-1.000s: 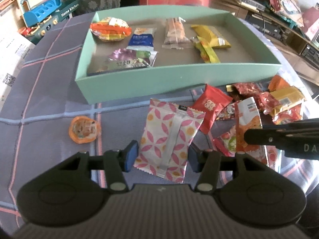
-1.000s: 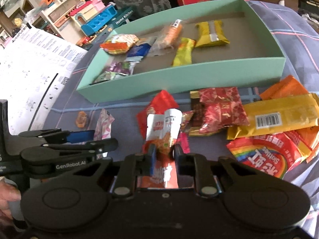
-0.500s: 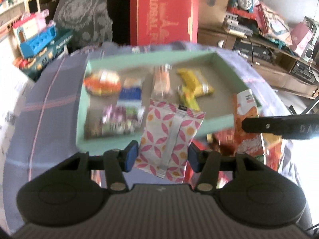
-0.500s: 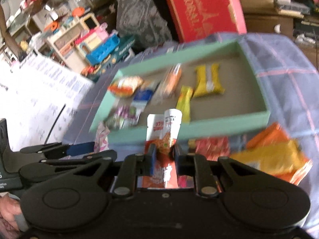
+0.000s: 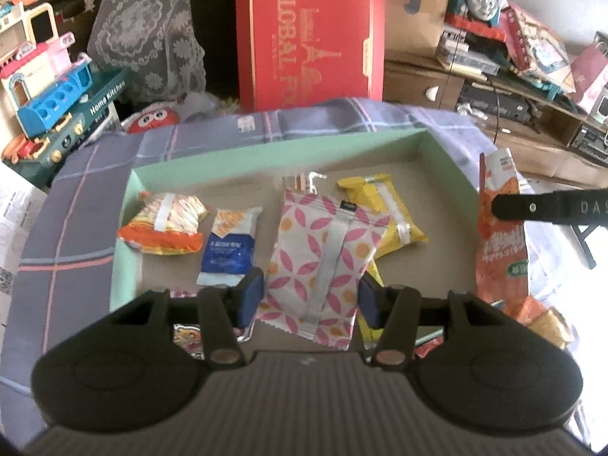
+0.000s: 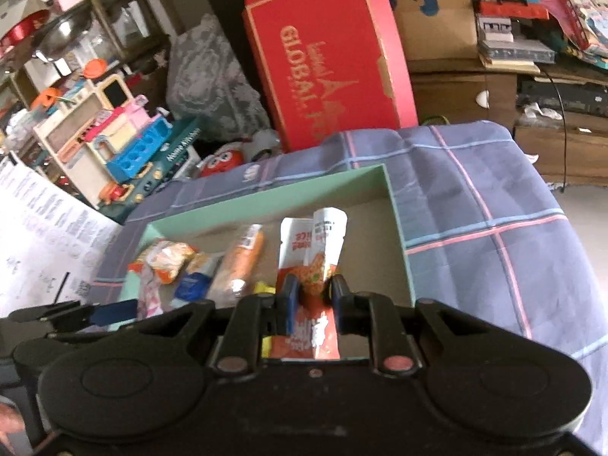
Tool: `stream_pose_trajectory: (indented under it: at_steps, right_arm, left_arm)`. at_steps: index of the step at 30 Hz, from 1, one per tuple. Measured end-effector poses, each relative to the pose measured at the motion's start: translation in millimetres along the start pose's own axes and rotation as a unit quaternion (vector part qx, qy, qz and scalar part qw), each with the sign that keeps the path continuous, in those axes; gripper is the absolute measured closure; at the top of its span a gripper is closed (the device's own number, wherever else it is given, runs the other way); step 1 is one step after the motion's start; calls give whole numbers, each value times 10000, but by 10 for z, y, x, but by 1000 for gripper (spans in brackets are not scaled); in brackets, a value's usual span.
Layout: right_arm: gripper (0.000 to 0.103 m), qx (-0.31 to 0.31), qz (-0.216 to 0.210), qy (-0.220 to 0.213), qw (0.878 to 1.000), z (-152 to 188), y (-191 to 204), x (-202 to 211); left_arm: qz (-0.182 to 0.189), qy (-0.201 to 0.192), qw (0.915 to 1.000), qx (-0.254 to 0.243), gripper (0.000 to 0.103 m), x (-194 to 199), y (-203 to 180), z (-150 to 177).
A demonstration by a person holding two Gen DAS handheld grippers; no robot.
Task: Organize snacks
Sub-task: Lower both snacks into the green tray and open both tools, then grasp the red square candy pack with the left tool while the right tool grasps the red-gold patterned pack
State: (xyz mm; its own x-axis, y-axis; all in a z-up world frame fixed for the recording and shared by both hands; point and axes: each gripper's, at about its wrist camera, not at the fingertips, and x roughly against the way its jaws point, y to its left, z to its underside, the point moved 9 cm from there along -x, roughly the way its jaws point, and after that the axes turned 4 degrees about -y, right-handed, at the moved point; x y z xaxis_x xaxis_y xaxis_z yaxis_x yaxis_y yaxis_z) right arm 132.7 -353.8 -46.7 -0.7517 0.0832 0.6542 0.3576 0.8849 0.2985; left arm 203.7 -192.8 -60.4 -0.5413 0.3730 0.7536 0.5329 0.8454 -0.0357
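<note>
The left gripper (image 5: 309,298) is closed on the pink packet (image 5: 323,262), which hangs over the near middle of the green tray (image 5: 125,266), its long axis running from 6 towards 12 o'clock straight out from the fingers. The right gripper (image 6: 313,300) is clamped on the orange packet (image 6: 315,250), long axis also towards 12, over the tray's bare floor at the right end. From the left view the orange packet sits at about 3 o'clock of the pink one, so I judge each arm can drop its packet straight down.
</note>
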Motion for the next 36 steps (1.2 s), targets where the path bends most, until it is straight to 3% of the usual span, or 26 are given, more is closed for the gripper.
stream_pose_trajectory:
  at_steps: [8, 10, 11, 12, 13, 14, 36]
  right_arm:
    - [84, 23, -1, 248, 9997, 41, 7, -370]
    - [76, 36, -49, 327, 9994, 73, 34, -393]
    - [67, 40, -56, 331, 9994, 77, 46, -406]
    - [43, 39, -54, 328, 9994, 79, 59, -401]
    - [27, 39, -38, 293, 9996, 69, 65, -398]
    - [0, 45, 1, 203, 9998, 55, 76, -380]
    - [0, 194, -260, 288, 9991, 293, 346, 86]
  left_arm:
    - [-18, 212, 9998, -69, 51, -291, 18, 102]
    - [-47, 226, 9997, -99, 46, -315, 25, 106]
    - [-92, 228, 9996, -137, 27, -317, 27, 109]
    - [-144, 204, 9996, -164, 14, -308, 25, 104]
    - [-207, 140, 9995, -186, 0, -284, 29, 96]
    - [-273, 43, 9994, -218, 0, -255, 33, 87]
    - [-388, 91, 9992, -63, 0, 238, 44, 372]
